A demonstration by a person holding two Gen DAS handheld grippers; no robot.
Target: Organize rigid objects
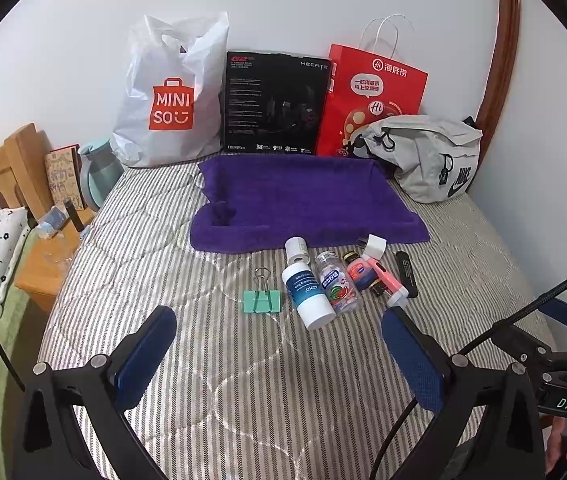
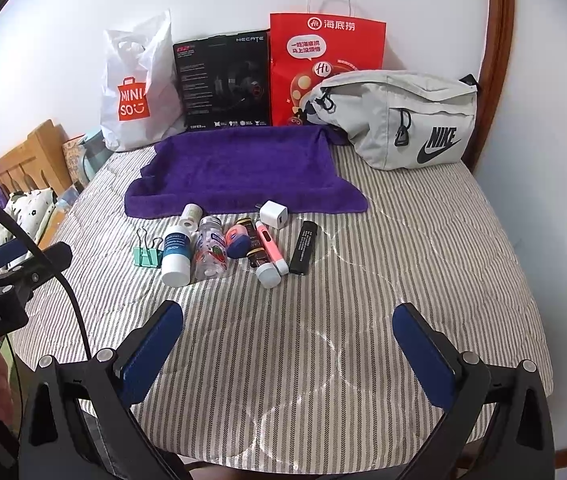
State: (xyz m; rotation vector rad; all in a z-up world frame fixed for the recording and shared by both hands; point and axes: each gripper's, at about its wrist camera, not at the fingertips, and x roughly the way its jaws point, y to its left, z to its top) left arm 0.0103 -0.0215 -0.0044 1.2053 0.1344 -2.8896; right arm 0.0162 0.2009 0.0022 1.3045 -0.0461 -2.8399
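Left gripper [image 1: 279, 328] low in frame, hovering above the striped quilt [image 1: 211, 360], blue-padded fingers [image 1: 151, 344] spread wide, holding and touching nothing. Right gripper [image 2: 287, 328] in the same pose in its own view: fingers spread wide, empty, clear of the quilt; the neighbouring rig at that frame's left edge reads "GenRobot.AI". Task items lie in a loose row at mid-frame, just in front of the purple towel [image 1: 303, 200]. Left to right: green binder clip [image 1: 262, 300], apart from the rest; small white roll [image 1: 297, 250] at the towel's edge; white bottle with blue label [image 1: 308, 294], text inverted, on its side; clear plastic bottle with watermelon graphic [image 1: 337, 284], touching the white bottle; pink tin [image 1: 359, 274] resting on a dark amber vial [image 1: 377, 286]; pink-and-white pen-shaped item [image 1: 387, 280]; white charger cube [image 1: 375, 246] near the towel's edge; black lighter-like stick [image 1: 405, 274], writing too small to read. Against the wall at upper frame, left to right: white "MINISO" plastic bag [image 1: 171, 96], black box [image 1: 277, 104] marked "HECATE" and "EDIFIER", red paper bag [image 1: 367, 96] with Chinese characters and "Hi" logo, grey "NIKE" waist bag [image 1: 427, 156]. Wooden nightstand [image 1: 47, 256] at left edge.
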